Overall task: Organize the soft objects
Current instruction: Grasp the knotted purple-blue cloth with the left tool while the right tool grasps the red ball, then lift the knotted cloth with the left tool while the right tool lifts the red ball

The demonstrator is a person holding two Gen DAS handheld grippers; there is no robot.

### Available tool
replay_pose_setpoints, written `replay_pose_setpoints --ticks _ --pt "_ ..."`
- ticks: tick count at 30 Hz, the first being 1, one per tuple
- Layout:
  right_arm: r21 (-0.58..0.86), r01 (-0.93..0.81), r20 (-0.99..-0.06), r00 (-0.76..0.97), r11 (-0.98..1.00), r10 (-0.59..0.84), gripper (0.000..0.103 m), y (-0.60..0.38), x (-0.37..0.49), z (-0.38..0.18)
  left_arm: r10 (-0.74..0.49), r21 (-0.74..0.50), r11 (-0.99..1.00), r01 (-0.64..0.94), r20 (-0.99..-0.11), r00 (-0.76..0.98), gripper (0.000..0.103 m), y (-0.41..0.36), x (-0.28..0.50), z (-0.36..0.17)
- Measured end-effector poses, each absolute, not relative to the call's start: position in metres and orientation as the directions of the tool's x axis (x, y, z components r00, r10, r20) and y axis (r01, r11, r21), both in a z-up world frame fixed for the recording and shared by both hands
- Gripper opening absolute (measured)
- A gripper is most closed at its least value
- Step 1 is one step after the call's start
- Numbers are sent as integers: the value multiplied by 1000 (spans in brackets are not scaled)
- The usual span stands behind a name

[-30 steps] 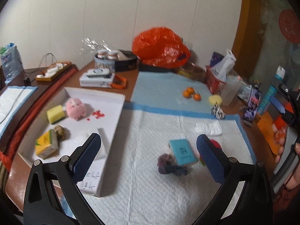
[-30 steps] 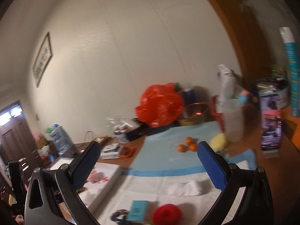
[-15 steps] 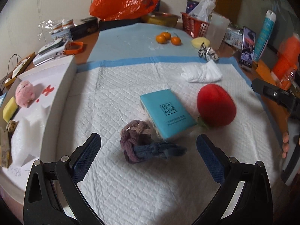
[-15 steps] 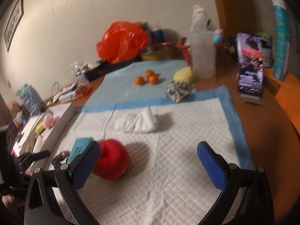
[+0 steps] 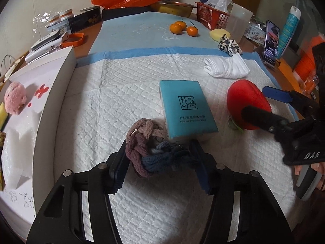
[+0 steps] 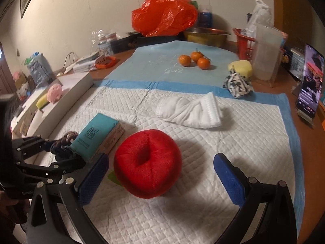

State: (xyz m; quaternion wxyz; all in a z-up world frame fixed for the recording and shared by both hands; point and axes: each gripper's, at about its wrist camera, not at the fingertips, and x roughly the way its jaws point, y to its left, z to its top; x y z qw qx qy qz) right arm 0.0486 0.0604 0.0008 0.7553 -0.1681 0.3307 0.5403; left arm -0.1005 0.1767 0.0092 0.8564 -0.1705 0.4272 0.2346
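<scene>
A braided knot of purple, pink and dark blue cord (image 5: 146, 142) lies on the white quilted pad (image 5: 121, 93). My left gripper (image 5: 158, 144) is closing on it, and both pads touch its sides. A teal tissue pack (image 5: 186, 107) lies just beyond the knot. To the right sits a red plush apple (image 6: 148, 162) between the open jaws of my right gripper (image 6: 161, 158); neither pad touches it. A folded white cloth (image 6: 189, 111) lies farther back. The white box (image 5: 52, 101) on the left holds a pink plush toy (image 5: 15, 99).
At the back are a black-and-white fabric bundle (image 6: 237, 85), a yellow sponge (image 6: 240, 67), three tangerines (image 6: 195, 60), a clear jug (image 6: 266, 55), a red basket (image 6: 243, 40) and an orange bag (image 6: 164, 18). A phone (image 6: 309, 85) stands at the right.
Both grippers have dropped toward the pad. The left jaws have gone from wide open to closed around the braided knot. The right gripper now straddles the red apple.
</scene>
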Motion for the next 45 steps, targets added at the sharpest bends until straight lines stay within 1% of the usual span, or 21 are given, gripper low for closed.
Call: replay_pose_setpoints --ticks 1,2,3,4,5,8,13,15,17,20,22,25,27,29,32,34,36,39,42,45 --pt "92 -932 -687 196 351 700 103 65 46 -1 253 -93 836 -541 -810 530 49 176 -101 9" --pt "85 -936 -694 190 342 694 101 69 44 -4 241 -104 841 -531 -806 540 36 175 -103 10" --pt "83 -938 -701 185 336 688 92 72 42 -6 226 -121 841 -527 -807 546 33 176 -104 10" --pt "84 -939 -708 180 333 684 85 74 41 -8 220 -131 838 -529 -806 549 33 178 -106 10" --pt "81 -938 -717 179 337 673 66 75 41 -12 220 -139 832 -538 -807 548 32 179 -110 10" --pt "93 -938 -718 170 334 675 61 72 41 -14 216 -173 810 -560 -799 560 32 183 -122 12" --pt "150 -923 -681 163 354 714 60 58 45 3 260 -202 786 -585 -750 608 32 182 -143 33" --pt "169 -919 -649 168 356 742 60 51 45 19 282 -203 786 -584 -723 630 32 182 -149 52" --pt "139 -929 -611 192 343 768 60 49 37 42 308 -211 791 -574 -674 672 32 183 -155 85" --pt "48 -960 -501 217 277 838 60 44 8 89 373 -187 816 -547 -553 745 32 181 -168 160" --pt "45 -970 -413 200 239 888 60 39 -5 123 404 -181 828 -531 -466 788 32 178 -180 209" --pt "119 -976 -276 146 184 950 60 25 -12 182 405 -213 844 -492 -348 846 32 176 -202 275" --pt "151 -976 -213 123 157 969 60 16 -12 212 393 -242 853 -463 -287 874 32 177 -218 314" --pt "161 -978 -169 104 132 980 60 8 -9 240 384 -258 860 -440 -241 891 32 180 -231 350" --pt "209 -971 -99 101 120 990 60 -6 16 295 400 -228 874 -430 -165 901 32 176 -249 414" --pt "257 -956 -39 137 143 990 60 -30 45 333 412 -200 882 -427 -112 904 32 171 -265 451" --pt "281 -938 38 223 204 974 60 -66 78 374 430 -177 884 -433 -55 901 32 165 -281 482" --pt "271 -887 154 423 374 893 60 -137 119 437 497 -122 864 -489 40 867 32 159 -313 529" --pt "262 -824 223 558 503 799 60 -191 135 479 540 -95 842 -532 126 832 32 154 -343 562" --pt "251 -769 269 638 588 721 60 -233 132 505 546 -82 837 -541 180 818 32 150 -364 575"
